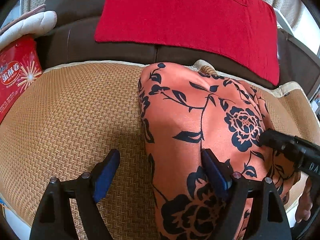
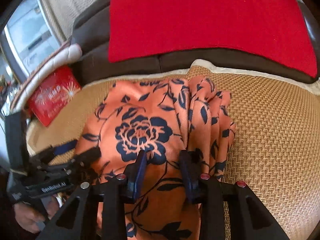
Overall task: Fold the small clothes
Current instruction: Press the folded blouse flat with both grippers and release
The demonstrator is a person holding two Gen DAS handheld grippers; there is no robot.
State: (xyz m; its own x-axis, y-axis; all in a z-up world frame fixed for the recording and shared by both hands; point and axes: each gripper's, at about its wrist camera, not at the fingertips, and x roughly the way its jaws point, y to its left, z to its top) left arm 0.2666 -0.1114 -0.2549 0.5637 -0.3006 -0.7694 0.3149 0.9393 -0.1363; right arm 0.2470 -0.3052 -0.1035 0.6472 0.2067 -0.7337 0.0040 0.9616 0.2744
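An orange garment with a dark blue flower print lies on a woven straw mat. Its right side is bunched into lengthwise pleats. My left gripper stands wide open across the garment's left edge, one blue pad on the cloth and the other pad over the bare mat. My right gripper is over the near middle of the garment, just below the big flower. Its jaws are narrowly apart, with flat cloth showing between them. Each gripper appears in the other's view: the right gripper, the left gripper.
A red cloth drapes over the brown sofa back behind the mat. At the left stand a red snack tin and a white padded cushion. A hand holds the left gripper's handle. Bare mat lies right of the garment.
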